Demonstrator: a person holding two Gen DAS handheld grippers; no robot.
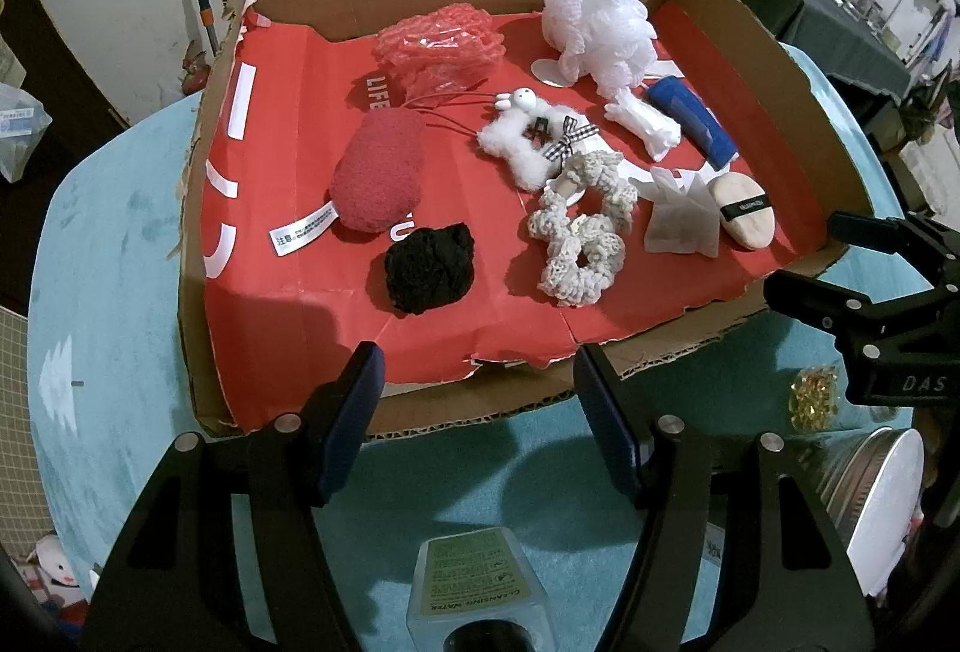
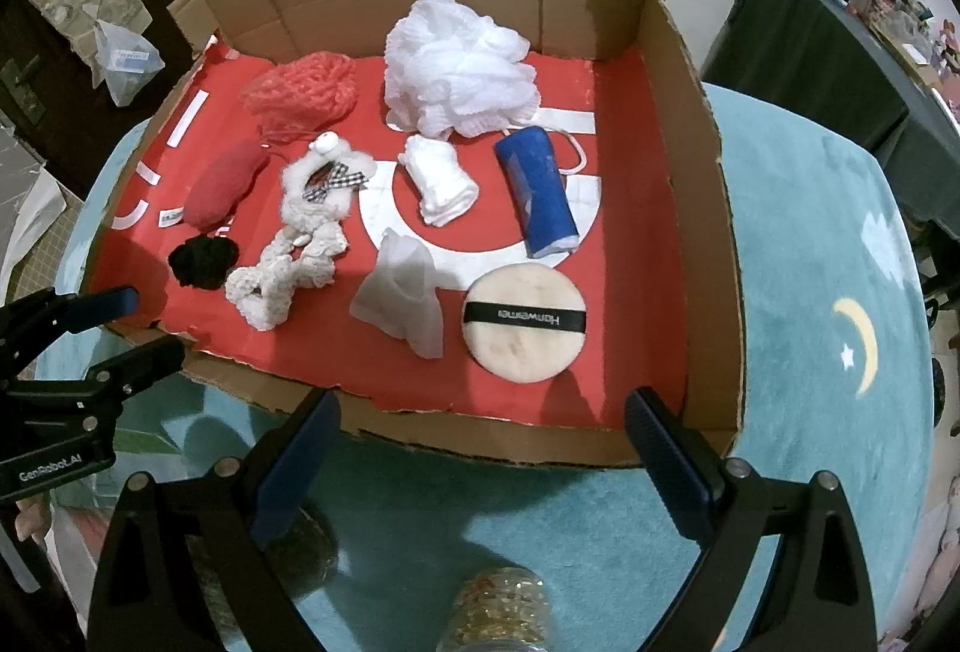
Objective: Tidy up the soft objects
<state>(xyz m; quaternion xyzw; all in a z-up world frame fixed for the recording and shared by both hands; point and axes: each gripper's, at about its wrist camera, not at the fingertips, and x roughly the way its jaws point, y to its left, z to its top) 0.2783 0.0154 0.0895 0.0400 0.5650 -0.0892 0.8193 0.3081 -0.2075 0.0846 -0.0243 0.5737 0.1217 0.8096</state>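
A shallow cardboard box (image 2: pixel 696 208) with a red floor and its near wall cut away sits on a teal tabletop (image 2: pixel 810 292), and all the soft things lie inside it, spread singly, not heaped, most apart and a few touching. Toward the far wall rest a white mesh puff (image 2: pixel 459 69) and a coral mesh puff (image 2: pixel 300 90); along the left edge lie a red sponge (image 1: pixel 378 172) and, nearer the open side, a black scrunchie (image 1: pixel 429 268). In the middle a fluffy white clip with a checked bow (image 1: pixel 528 141) touches a lace scrunchie (image 1: pixel 579 232). To the right lie a small white cloth (image 2: pixel 441 181), a blue roll (image 2: pixel 537 193), a crumpled white tissue (image 2: pixel 399 301) and a round powder puff (image 2: pixel 523 322) near the open edge. The open front seems meant to let each claw slide in low over the floor. The left claw (image 1: pixel 477 430) hovers just outside the torn near edge, fingers wide apart and holding nothing; the right claw (image 2: pixel 480 463) hovers likewise toward the right corner, wide and empty. A bottle (image 1: pixel 477 586) and a tin (image 1: pixel 870 496) stand on the tabletop near the claws. Such a laid-out spread would fit either things awaiting sorting or things already arranged; the pictures do not settle which.
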